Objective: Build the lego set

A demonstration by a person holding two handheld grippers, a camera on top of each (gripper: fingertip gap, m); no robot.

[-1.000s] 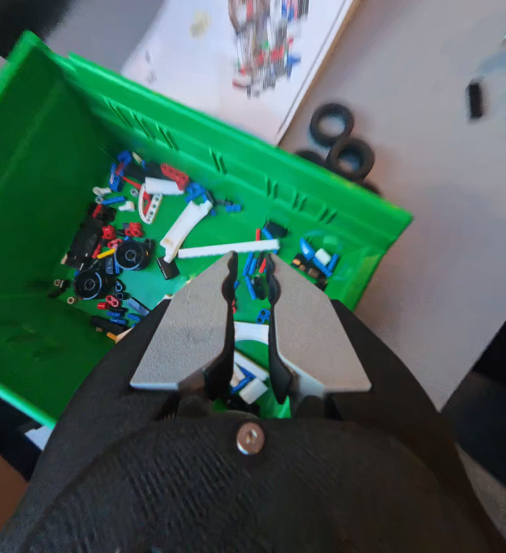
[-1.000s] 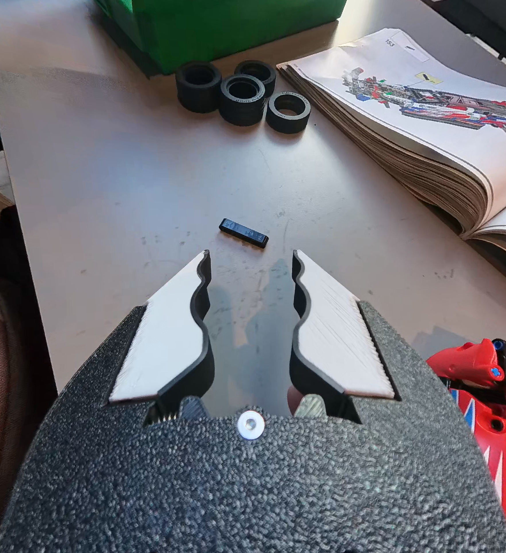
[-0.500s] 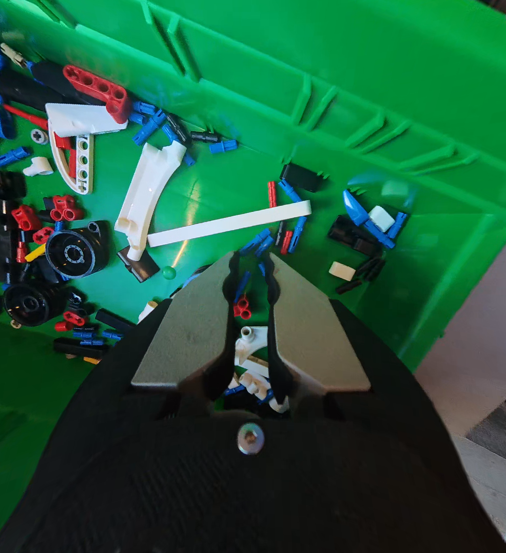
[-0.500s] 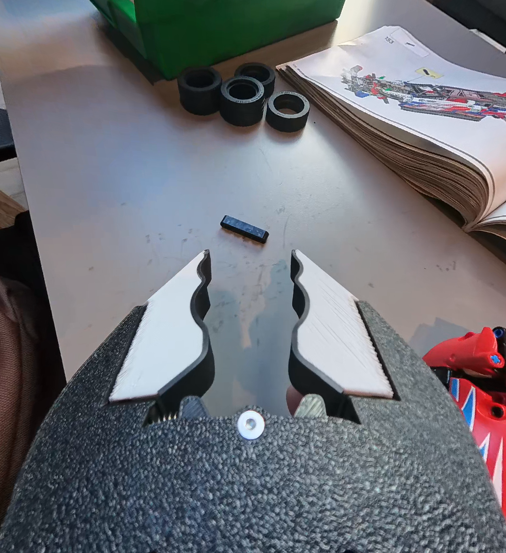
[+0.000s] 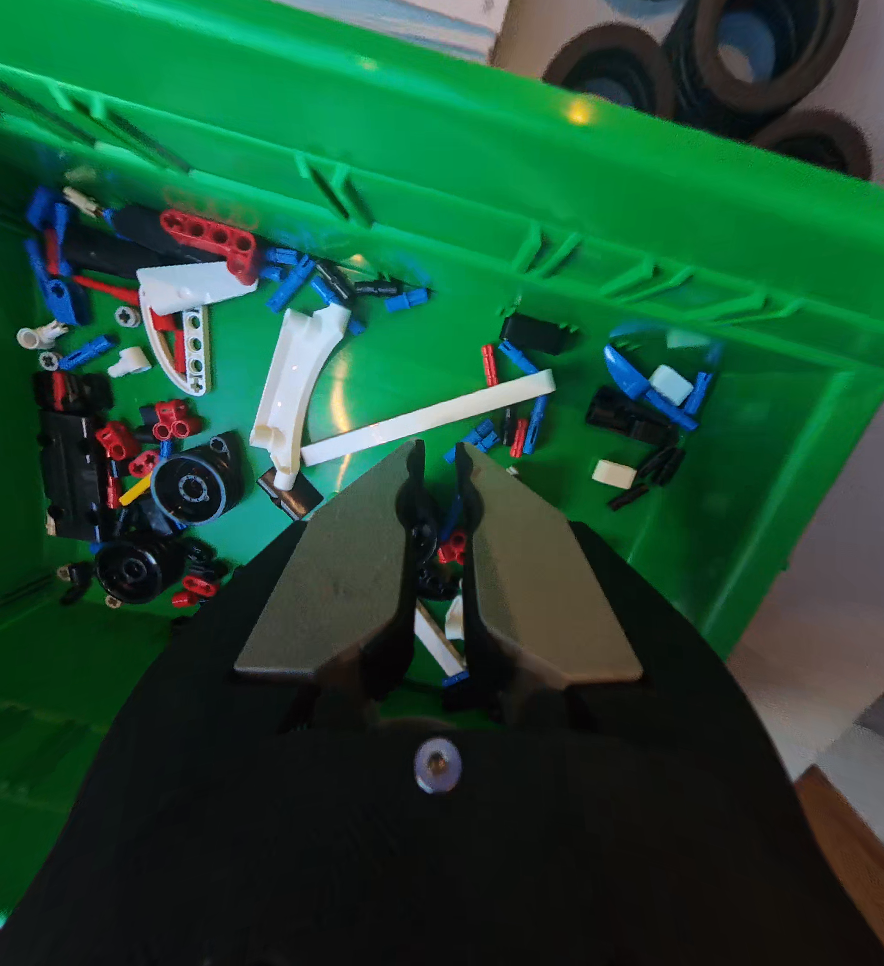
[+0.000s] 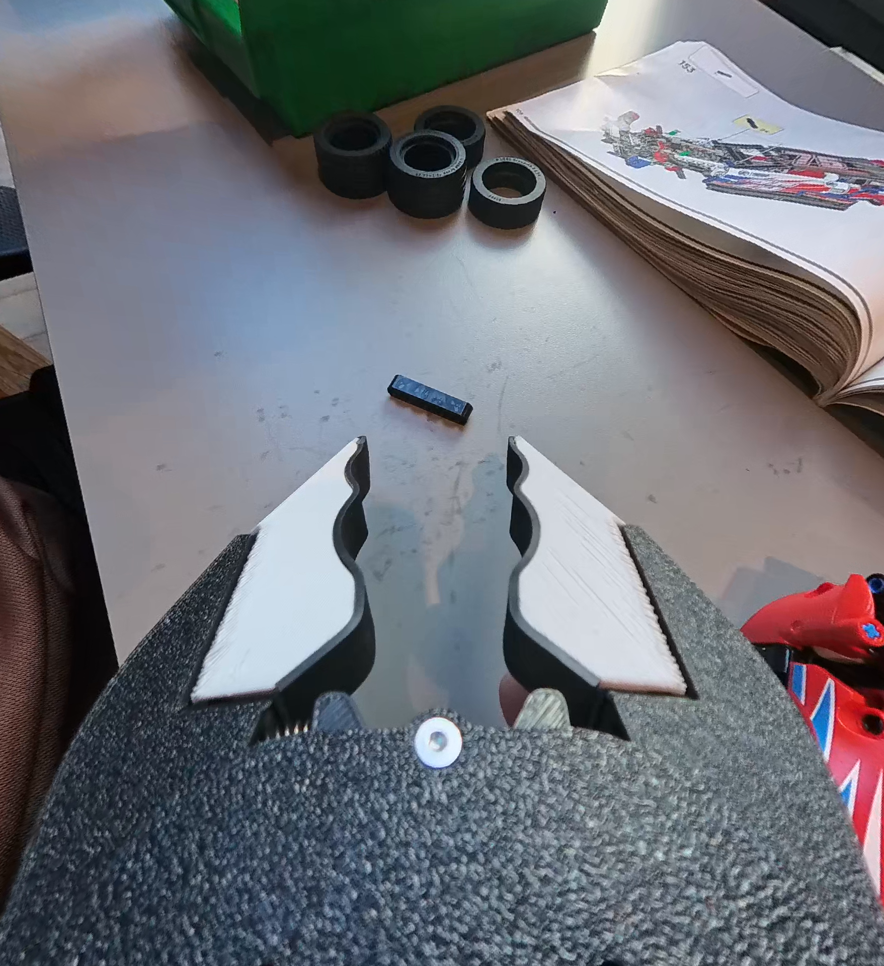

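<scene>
My left gripper hangs inside the green bin, above its floor. Its jaws stand a narrow gap apart and hold nothing. Loose pieces lie under it: a long white beam just past the fingertips, a curved white panel, a small red connector and a small black piece seen through the gap. My right gripper is wide open and empty over the table. A small black beam lies just ahead of its tips. Part of the red built model sits at the lower right.
Several black tyres stand by the green bin; they also show over the bin's wall in the left wrist view. An open instruction book lies at the right. Black wheel hubs and small pins fill the bin's left.
My left gripper has moved from above the bin's rim down into the bin, and its jaws have narrowed. The right gripper has barely moved and stays open.
</scene>
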